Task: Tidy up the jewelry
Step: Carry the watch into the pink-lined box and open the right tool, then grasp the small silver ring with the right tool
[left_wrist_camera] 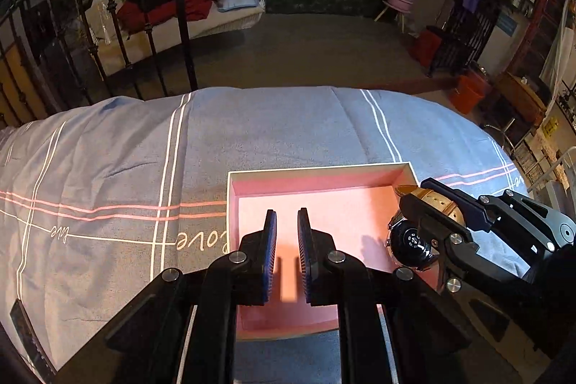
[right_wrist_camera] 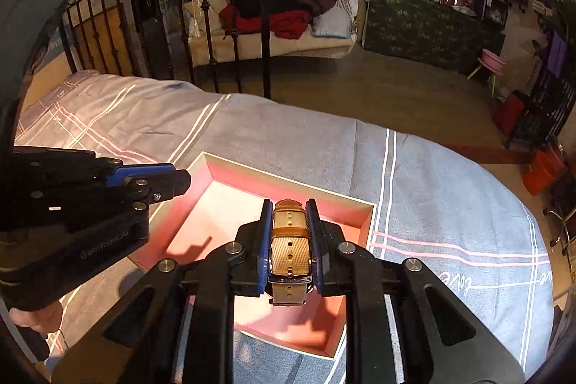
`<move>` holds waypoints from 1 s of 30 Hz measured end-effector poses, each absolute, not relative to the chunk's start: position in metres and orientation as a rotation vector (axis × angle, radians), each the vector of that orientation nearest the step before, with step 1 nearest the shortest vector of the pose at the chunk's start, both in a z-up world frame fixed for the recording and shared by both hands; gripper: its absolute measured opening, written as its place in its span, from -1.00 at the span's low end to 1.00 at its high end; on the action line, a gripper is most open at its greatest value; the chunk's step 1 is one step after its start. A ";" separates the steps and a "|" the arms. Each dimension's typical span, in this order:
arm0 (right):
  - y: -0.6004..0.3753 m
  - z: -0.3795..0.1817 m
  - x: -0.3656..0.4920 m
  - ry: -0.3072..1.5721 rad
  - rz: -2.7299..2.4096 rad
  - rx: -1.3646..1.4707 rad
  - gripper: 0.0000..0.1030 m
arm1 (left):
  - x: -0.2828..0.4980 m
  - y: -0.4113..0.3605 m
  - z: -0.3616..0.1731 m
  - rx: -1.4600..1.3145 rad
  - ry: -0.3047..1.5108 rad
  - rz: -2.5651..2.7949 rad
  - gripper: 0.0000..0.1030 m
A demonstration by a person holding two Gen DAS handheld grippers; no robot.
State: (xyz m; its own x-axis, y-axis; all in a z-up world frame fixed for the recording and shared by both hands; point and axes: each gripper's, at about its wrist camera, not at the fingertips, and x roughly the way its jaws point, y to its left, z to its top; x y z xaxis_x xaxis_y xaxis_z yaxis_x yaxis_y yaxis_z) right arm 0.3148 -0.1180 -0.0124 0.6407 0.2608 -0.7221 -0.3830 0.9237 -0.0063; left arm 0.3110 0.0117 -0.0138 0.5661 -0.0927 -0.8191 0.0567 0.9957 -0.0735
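Between my right gripper's [right_wrist_camera: 290,247] blue pads, nearest the lens, I hold a wristwatch [right_wrist_camera: 290,251] by its gold mesh strap, the pads clamped on both strap edges. From the left wrist view its dark round case [left_wrist_camera: 412,245] hangs below the fingers, over the right side of the box. That box [right_wrist_camera: 288,184], an open shallow carton with a pink lining and pale rim, is my landmark: the watch sits above its interior, and I cannot tell whether it touches the floor yet. My left gripper [left_wrist_camera: 287,252] hovers over the near middle of the box with its fingers a narrow gap apart and nothing between them. Under the box lies a blue-grey bedspread [left_wrist_camera: 273,128] with white and pink stripes and the word "love". Beyond the box stands a black iron bed rail [left_wrist_camera: 180,6], and past that a wicker swing seat [left_wrist_camera: 187,6] piled with dark and red clothes.

I judge the step in hand to be placing the watch into the box. Next I should lower it until the case rests on the lining, then part the pads and lift away without dragging the strap.
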 end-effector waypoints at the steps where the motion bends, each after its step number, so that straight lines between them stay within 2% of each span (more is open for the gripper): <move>1: -0.117 -0.019 0.318 0.815 0.366 -0.168 -0.63 | 0.314 0.011 -0.019 -0.037 0.980 -0.086 -0.77; 5: -0.115 -0.044 0.321 0.875 0.360 -0.172 -0.63 | 0.315 0.009 -0.034 -0.033 1.012 -0.085 -0.77; 6: -0.116 -0.049 0.322 0.887 0.354 -0.177 -0.61 | 0.314 0.009 -0.037 -0.027 1.016 -0.091 -0.68; 7: -0.118 -0.051 0.319 0.875 0.337 -0.185 -0.45 | 0.313 0.009 -0.037 -0.020 1.018 -0.091 -0.33; 8: -0.120 -0.050 0.316 0.863 0.317 -0.186 -0.26 | 0.310 0.010 -0.036 -0.016 1.010 -0.085 -0.09; 9: -0.124 -0.048 0.312 0.848 0.305 -0.171 0.22 | 0.305 0.013 -0.033 -0.019 0.995 -0.082 0.28; 10: -0.129 -0.044 0.306 0.827 0.297 -0.154 0.50 | 0.299 0.016 -0.029 -0.026 0.974 -0.080 0.36; 12: -0.143 -0.031 0.289 0.774 0.278 -0.120 0.62 | 0.282 0.020 -0.020 -0.037 0.949 -0.074 0.42; 13: -0.149 -0.026 0.279 0.763 0.263 -0.108 0.78 | 0.270 0.023 -0.016 -0.058 0.934 -0.089 0.54; 14: -0.158 -0.022 0.267 0.753 0.255 -0.090 0.85 | 0.257 0.025 -0.013 -0.074 0.923 -0.102 0.62; 15: -0.164 -0.020 0.252 0.743 0.266 -0.063 0.89 | 0.240 0.027 -0.011 -0.094 0.904 -0.111 0.80; 16: -0.169 -0.019 0.237 0.735 0.275 -0.038 0.89 | 0.223 0.029 -0.011 -0.108 0.883 -0.111 0.87; 19: -0.183 -0.027 0.187 0.717 0.285 0.009 0.89 | 0.172 0.027 -0.021 -0.104 0.857 -0.138 0.87; 23: -0.186 -0.056 0.140 0.818 0.308 -0.031 0.89 | 0.124 0.021 -0.053 -0.066 0.933 -0.113 0.88; 26: -0.189 -0.077 0.116 0.900 0.323 -0.029 0.89 | 0.105 0.023 -0.076 -0.105 0.991 -0.109 0.87; 30: -0.185 -0.092 0.096 0.946 0.321 -0.042 0.76 | 0.101 0.010 -0.096 -0.033 1.035 -0.113 0.87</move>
